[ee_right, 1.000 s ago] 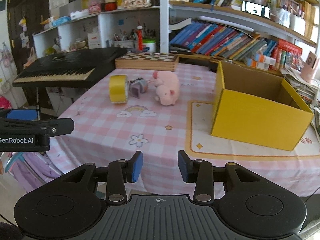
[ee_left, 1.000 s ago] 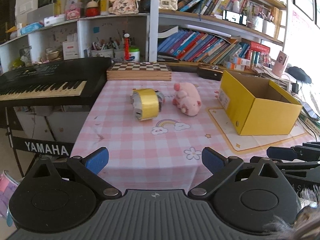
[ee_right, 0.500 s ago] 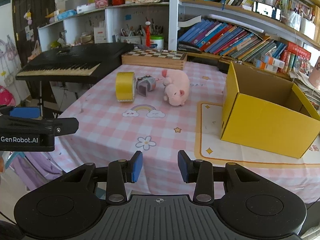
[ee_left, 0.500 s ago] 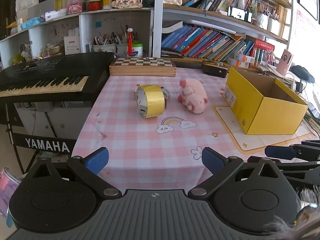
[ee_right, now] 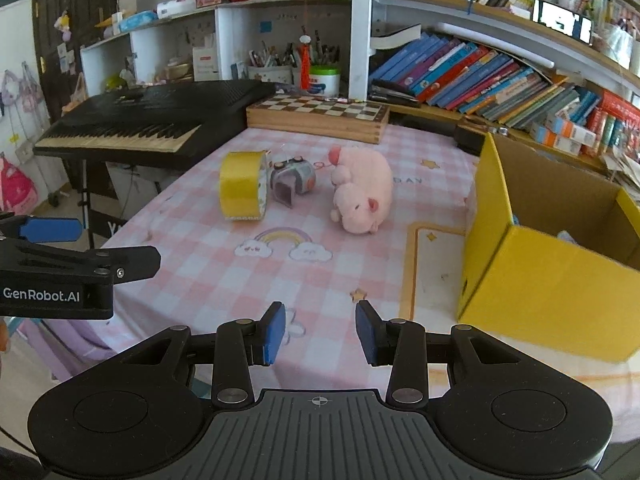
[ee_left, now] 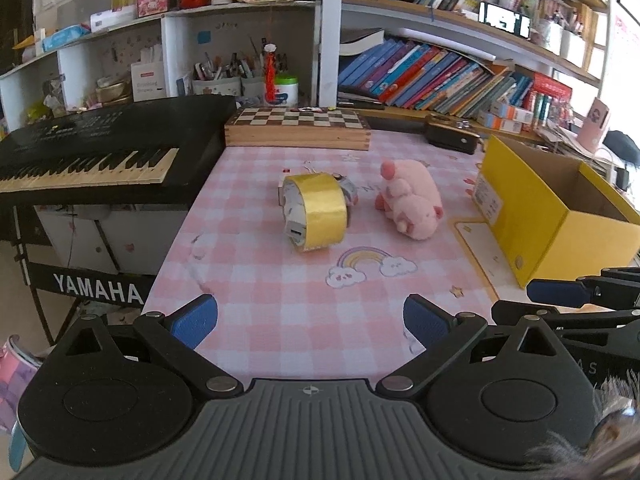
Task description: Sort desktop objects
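Note:
A roll of yellow tape (ee_left: 320, 216) (ee_right: 242, 186) stands on edge on the pink checked tablecloth. A small grey toy (ee_right: 294, 180) sits right behind it, and a pink plush pig (ee_left: 412, 204) (ee_right: 362, 196) lies to its right. An open yellow cardboard box (ee_left: 560, 240) (ee_right: 540, 292) stands at the right. My left gripper (ee_left: 310, 320) hovers over the table's near edge, jaws wide apart and empty. My right gripper (ee_right: 320, 332) hovers beside it on the right, in front of the box, its pads a narrow gap apart with nothing between them.
A black Yamaha keyboard (ee_left: 92, 152) borders the table on the left. A wooden chessboard box (ee_left: 296, 126) lies at the table's far edge, with a dark case (ee_left: 452, 136) to its right. Crowded shelves of books and desk items rise behind.
Both grippers have moved forward toward the table, so the tape, the pig and the box look nearer and larger. The jaws of both keep the same width.

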The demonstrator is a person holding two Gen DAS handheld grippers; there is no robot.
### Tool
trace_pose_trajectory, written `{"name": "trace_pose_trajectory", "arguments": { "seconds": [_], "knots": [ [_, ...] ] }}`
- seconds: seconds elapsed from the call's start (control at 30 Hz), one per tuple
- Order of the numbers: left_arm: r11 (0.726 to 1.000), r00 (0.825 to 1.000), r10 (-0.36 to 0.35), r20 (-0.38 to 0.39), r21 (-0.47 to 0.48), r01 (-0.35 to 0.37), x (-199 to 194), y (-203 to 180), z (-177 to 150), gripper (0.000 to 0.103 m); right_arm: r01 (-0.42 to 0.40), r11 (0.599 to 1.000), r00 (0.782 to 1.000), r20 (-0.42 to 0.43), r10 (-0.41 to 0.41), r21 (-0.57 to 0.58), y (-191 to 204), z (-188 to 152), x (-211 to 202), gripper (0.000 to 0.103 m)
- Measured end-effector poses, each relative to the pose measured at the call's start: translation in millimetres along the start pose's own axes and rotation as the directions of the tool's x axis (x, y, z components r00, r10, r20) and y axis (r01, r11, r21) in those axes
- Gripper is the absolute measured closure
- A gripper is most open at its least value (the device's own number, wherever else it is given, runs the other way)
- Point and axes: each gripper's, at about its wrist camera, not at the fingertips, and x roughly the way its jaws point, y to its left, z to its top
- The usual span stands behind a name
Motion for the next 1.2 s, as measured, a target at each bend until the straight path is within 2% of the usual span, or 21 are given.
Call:
{"name": "trace_pose_trajectory", "arguments": {
  "seconds": [0.3, 0.4, 0.7, 0.77, 0.9, 0.97, 1.2],
  "knots": [
    [0.999, 0.999, 0.033, -0.010, -0.018, -0.034, 43, -8, 29, 0.003, -0.015, 1.000, 1.000, -0.019, 0.015, 0.003, -22, 31, 40, 0.063],
    [0.998, 0.998, 0.055, -0.015, -0.010, -0.055, 59, -13, 38, 0.003, -0.008, 1.000, 1.000, -0.017, 0.008, 0.007, -29, 41, 54, 0.057],
    [0.994, 0.994, 0.108, -0.012, 0.006, -0.108, 101, -24, 62, 0.004, -0.005, 1.000, 1.000, -0.012, 0.005, 0.003, -43, 74, 97, 0.056],
    [0.993, 0.993, 0.115, -0.018, 0.008, -0.115, 108, -25, 65, 0.004, -0.004, 1.000, 1.000, -0.011, 0.004, 0.004, -46, 79, 105, 0.048],
    [0.992, 0.992, 0.123, -0.039, 0.006, -0.123, 122, -27, 70, 0.005, -0.005, 1.000, 1.000, -0.028, 0.005, 0.014, -52, 88, 120, 0.042],
    [0.992, 0.991, 0.127, -0.047, 0.006, -0.127, 129, -28, 72, 0.005, -0.009, 1.000, 0.999, -0.038, 0.010, 0.023, -55, 92, 128, 0.035],
    [0.989, 0.986, 0.146, -0.075, 0.010, -0.146, 152, -30, 76, 0.010, -0.010, 0.999, 0.996, -0.087, 0.013, 0.034, -60, 105, 163, 0.030]
  ]
}}
